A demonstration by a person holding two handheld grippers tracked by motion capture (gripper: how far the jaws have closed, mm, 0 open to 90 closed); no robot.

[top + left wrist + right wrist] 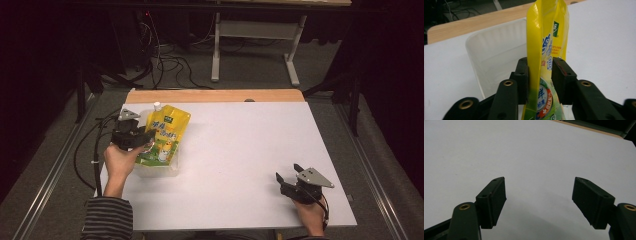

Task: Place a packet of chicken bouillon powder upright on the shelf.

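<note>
At the left side of the white counter (pixel 240 150), a yellow spouted pouch (pixel 165 135) leans in a clear plastic tray (pixel 172 172), its white cap pointing toward the far wooden edge of the counter. The left gripper (pixel 145 140) sits at the pouch's left edge, held by the person's left hand (pixel 119 162), with a striped sleeve (pixel 107 217) below it. In the left gripper view the pouch (pixel 544 50) stands edge-on between the two black jaws, which are partly open: the left pad lies against or just beside the yellow film, while a narrow gap shows between the right pad and the printed face, so the pouch is between the jaws without being pinched. The tray (pixel 491 52) shows just behind and to the left of the pouch. Well apart, near the right front corner of the counter, the right gripper (pixel 289 179) rests low over the bare surface in the right hand (pixel 310 212). In the right gripper view its jaws stand wide apart with nothing between them, over plain white counter (pixel 529 155).
</note>
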